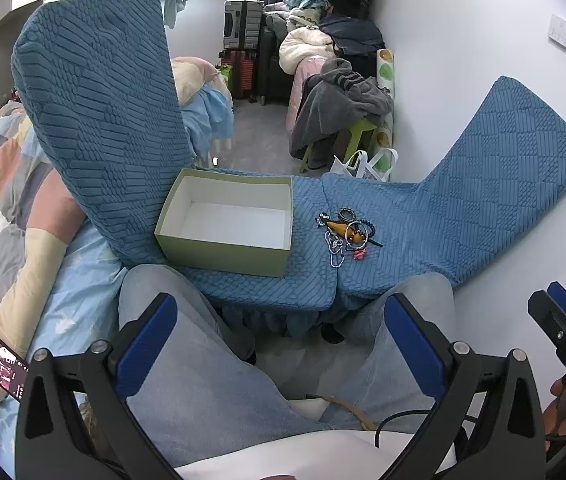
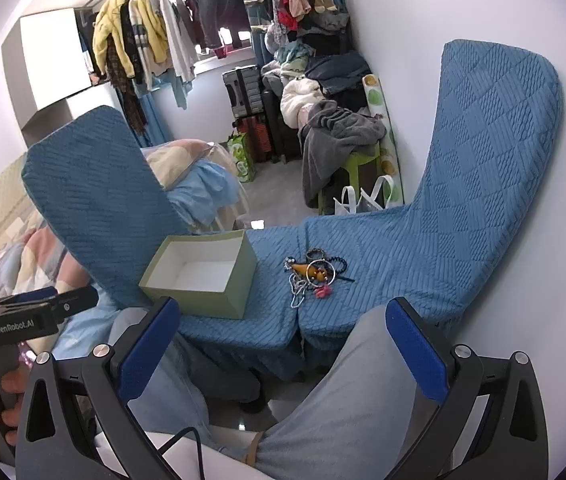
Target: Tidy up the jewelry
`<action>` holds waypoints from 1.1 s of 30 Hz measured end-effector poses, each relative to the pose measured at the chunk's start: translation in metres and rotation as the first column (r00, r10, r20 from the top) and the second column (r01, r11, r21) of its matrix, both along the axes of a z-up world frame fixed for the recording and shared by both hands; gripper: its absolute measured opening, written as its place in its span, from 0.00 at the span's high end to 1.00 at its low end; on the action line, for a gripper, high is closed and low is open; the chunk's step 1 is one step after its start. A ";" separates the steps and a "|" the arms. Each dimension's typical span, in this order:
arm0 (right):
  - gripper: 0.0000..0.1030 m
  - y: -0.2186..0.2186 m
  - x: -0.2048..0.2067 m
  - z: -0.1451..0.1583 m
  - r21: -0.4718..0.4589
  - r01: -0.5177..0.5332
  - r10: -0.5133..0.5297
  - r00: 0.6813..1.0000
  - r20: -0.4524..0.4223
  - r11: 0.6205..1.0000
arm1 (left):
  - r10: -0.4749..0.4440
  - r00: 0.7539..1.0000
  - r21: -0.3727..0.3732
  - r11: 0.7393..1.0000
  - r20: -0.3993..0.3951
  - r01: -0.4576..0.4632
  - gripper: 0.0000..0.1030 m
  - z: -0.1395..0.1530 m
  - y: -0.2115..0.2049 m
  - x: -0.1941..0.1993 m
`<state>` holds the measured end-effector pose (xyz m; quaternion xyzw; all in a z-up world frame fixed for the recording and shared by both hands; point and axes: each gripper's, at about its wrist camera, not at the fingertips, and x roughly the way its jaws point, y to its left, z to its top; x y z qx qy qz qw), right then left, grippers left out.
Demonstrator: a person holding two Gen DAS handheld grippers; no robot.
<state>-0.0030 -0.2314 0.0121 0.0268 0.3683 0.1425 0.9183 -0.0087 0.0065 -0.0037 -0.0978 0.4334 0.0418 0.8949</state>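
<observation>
Left claw [image 1: 279,344]: released, fingers spread wide, nothing between them; you hold it low over your knees, short of the work. Right claw [image 2: 283,348]: likewise released and empty, level with the left.

Box [image 1: 229,224]: green, lidless, white inside, empty; it sits ahead of your left claw, open side up, probably to receive the pieces.

Jewelry heap [image 1: 343,234]: bangles, beaded strands, a chain and an amber piece tangled together, just right of the box but apart from it, well ahead of both claws.

Blue-covered surface [image 1: 383,208]: carries both; flanking blue panels rise on either side.
</observation>
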 end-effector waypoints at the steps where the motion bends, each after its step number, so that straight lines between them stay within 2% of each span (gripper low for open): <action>1: 0.00 0.001 0.000 0.000 0.001 0.000 0.000 1.000 0.002 1.000 | 0.000 1.000 0.001 1.000 0.001 0.000 0.00 0.000 0.000 -0.001; 11: 0.01 0.001 0.002 0.000 -0.001 -0.009 0.009 1.000 0.009 1.000 | 0.002 1.000 0.007 1.000 -0.003 -0.002 0.00 -0.001 -0.002 -0.002; 20: 0.03 0.000 0.004 -0.011 -0.006 0.009 -0.010 1.000 -0.008 1.000 | 0.013 1.000 -0.003 1.000 -0.017 -0.013 0.00 -0.014 0.002 0.000; 26: 0.03 0.004 0.015 -0.016 -0.019 -0.007 0.007 1.000 -0.005 1.000 | -0.006 1.000 -0.009 1.000 -0.005 0.005 0.00 -0.020 0.001 0.015; 31: 0.10 0.005 0.033 -0.023 -0.002 -0.027 0.027 0.999 -0.017 1.000 | -0.024 1.000 -0.033 0.999 0.002 0.024 0.00 -0.027 0.000 0.036; 33: 0.18 0.005 0.041 -0.029 -0.010 -0.027 0.027 1.000 -0.017 1.000 | -0.043 0.999 -0.069 0.997 0.007 0.043 0.00 -0.033 -0.001 0.048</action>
